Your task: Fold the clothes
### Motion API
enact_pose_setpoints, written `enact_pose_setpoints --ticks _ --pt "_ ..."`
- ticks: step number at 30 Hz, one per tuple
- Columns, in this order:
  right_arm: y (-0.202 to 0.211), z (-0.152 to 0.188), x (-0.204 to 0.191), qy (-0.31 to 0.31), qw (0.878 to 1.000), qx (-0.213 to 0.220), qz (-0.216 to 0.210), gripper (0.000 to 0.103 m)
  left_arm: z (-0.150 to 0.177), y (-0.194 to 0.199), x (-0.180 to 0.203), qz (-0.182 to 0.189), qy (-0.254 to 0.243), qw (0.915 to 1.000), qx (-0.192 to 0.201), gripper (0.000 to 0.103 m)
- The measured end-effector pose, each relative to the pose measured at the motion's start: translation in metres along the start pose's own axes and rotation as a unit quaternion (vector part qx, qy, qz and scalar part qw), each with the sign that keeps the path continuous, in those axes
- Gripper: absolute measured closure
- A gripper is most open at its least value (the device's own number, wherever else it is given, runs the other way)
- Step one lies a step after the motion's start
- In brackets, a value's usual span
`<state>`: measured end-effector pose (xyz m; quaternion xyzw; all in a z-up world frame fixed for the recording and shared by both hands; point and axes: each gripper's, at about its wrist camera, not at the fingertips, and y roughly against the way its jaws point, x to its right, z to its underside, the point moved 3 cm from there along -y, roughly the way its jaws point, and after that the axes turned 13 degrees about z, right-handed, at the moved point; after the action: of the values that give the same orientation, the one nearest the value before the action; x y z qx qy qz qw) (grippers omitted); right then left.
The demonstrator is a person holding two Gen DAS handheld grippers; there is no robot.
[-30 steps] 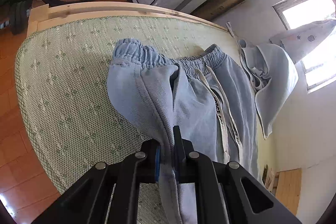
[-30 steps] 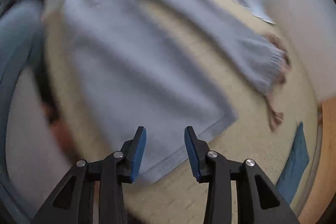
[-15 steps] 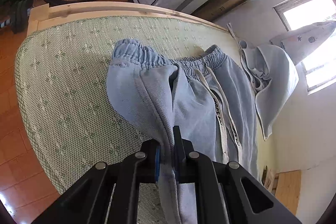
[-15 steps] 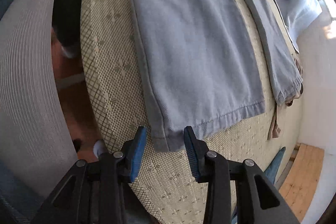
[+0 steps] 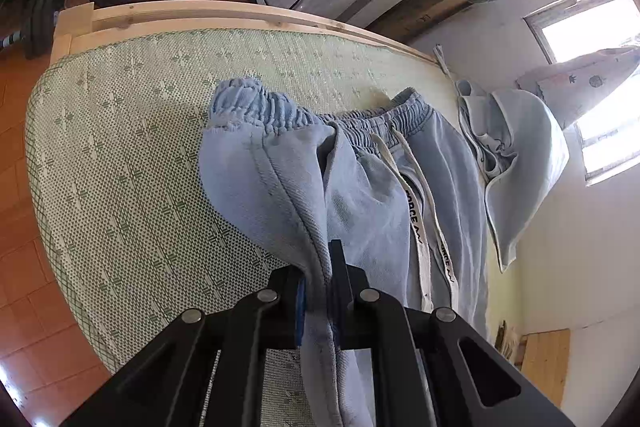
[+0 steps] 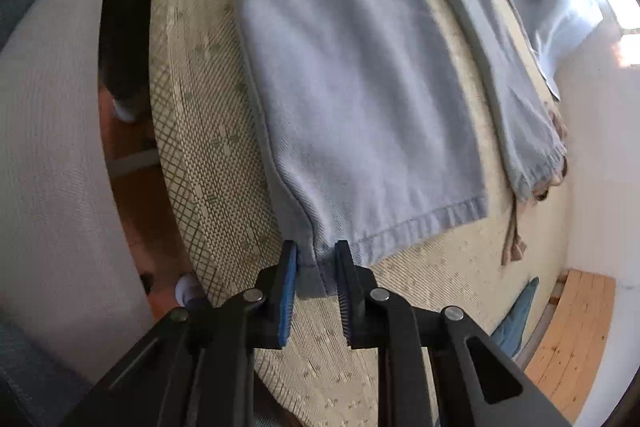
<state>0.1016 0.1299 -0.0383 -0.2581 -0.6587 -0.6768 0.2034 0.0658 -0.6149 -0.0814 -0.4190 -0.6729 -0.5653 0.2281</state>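
Left gripper (image 5: 318,291) clamped on sweatpants (image 5: 360,195) side seam below waistband; right gripper (image 6: 316,267) closing around hem corner, fabric between jaws; soft, floppy; grip seams.

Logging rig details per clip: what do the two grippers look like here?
Both match. The left gripper and right gripper are matte black, angular two-finger frames with cut-out slots and round silver pivot pins. The fingers carry blue pads with a finely ribbed face. No cables, markings or sleeves show.
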Motion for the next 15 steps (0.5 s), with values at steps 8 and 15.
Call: enact_pose_setpoints --ticks 8,15 --pt "0.081 -0.003 0.077 -0.085 0.994 0.050 0.056 0.085 -0.005 0.022 0.039 0.051 0.003 0.9984 0.024 0.094" --pt "0.068 -0.014 0.192 -0.124 0.986 0.059 0.093 0.086 -0.025 0.018 0.114 0.099 0.002 0.9937 0.054 0.094"
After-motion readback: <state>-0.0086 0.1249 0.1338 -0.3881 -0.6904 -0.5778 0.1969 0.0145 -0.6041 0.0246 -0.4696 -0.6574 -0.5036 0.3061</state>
